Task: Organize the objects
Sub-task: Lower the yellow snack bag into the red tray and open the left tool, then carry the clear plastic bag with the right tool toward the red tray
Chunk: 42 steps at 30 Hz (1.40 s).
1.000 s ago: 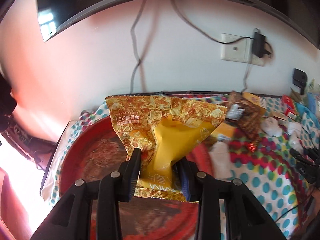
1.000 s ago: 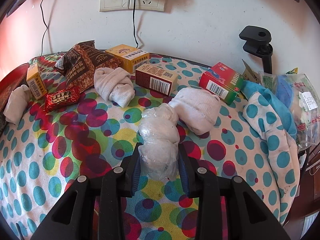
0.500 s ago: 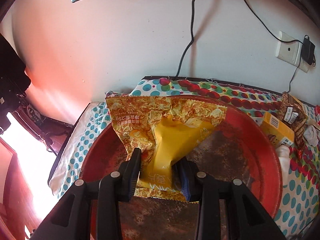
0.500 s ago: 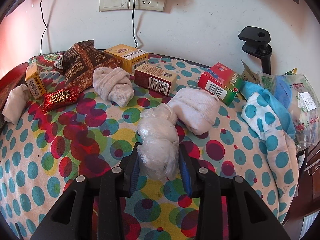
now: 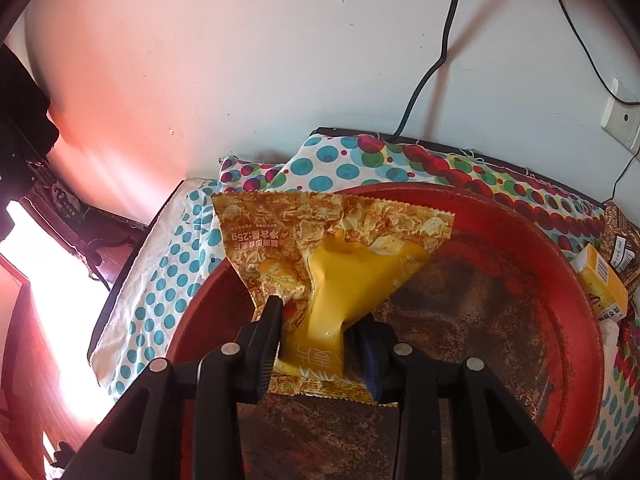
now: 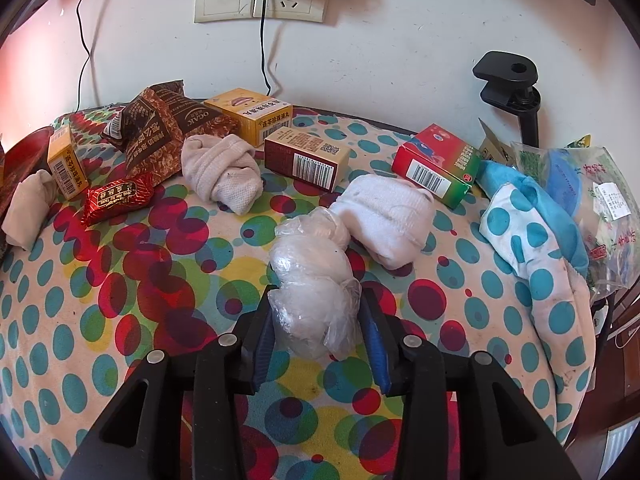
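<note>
Step in hand: two moves at once. The left gripper (image 5: 316, 332) carries a yellow snack packet (image 5: 332, 264) over the red tray (image 5: 560, 272); the right gripper (image 6: 318, 322) straddles a plastic-wrapped bundle (image 6: 314, 276) on the tabletop (image 6: 120, 280).
Left jaws: clamped on the packet's lower end; the crinkled top fans out above them.
Packet: in the air over the tray's near-left part, not yet resting on it, as far as I can tell.
Right jaws: they have just been opening, with the bundle between them. The pads stand beside the plastic without squeezing it, so I read the bundle as not gripped.
Bundle: lying on the spotted cloth (image 6: 520, 240), touching a white rolled sock (image 6: 388, 220) behind it.
Others waiting: boxes, a second rolled sock (image 6: 220, 172), a brown bag (image 6: 160, 132) and a red sweet (image 6: 118, 198) further back.
Next, left: lower the packet onto the tray's worn floor, then part the jaws. The foil is light and may cling to a pad.
Next, right: either back away from the bundle or close on it again; the film is slippery and soft, so a grip needs to sit across its thick middle.
</note>
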Each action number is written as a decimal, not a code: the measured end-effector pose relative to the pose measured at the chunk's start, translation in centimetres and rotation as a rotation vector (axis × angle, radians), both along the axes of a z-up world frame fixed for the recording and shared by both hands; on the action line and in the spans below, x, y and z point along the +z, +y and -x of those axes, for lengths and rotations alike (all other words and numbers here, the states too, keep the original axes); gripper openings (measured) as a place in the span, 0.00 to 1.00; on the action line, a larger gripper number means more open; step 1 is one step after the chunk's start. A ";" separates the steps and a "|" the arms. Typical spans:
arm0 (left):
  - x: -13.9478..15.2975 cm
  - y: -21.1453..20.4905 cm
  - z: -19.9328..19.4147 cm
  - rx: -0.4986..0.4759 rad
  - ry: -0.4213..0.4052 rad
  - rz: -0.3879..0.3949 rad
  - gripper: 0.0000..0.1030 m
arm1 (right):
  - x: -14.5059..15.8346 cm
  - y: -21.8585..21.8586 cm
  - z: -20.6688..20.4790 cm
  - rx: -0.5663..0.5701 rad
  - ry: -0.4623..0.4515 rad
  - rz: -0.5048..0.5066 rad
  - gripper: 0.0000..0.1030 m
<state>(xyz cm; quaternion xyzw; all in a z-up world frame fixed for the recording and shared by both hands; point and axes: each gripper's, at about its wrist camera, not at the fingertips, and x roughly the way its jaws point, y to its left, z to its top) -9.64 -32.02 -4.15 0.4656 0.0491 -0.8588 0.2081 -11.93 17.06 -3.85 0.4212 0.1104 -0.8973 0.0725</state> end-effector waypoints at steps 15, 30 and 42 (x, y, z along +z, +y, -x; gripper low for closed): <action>-0.3 -0.5 0.0 0.033 -0.001 -0.017 0.44 | -0.1 0.1 0.2 0.000 0.002 -0.007 0.37; 3.0 3.0 -3.1 -0.004 0.140 0.051 0.56 | -0.1 0.9 0.6 -0.001 0.003 -0.010 0.40; 2.7 8.1 -9.2 0.002 0.251 0.059 0.56 | -0.1 0.8 0.8 0.000 0.009 -0.029 0.41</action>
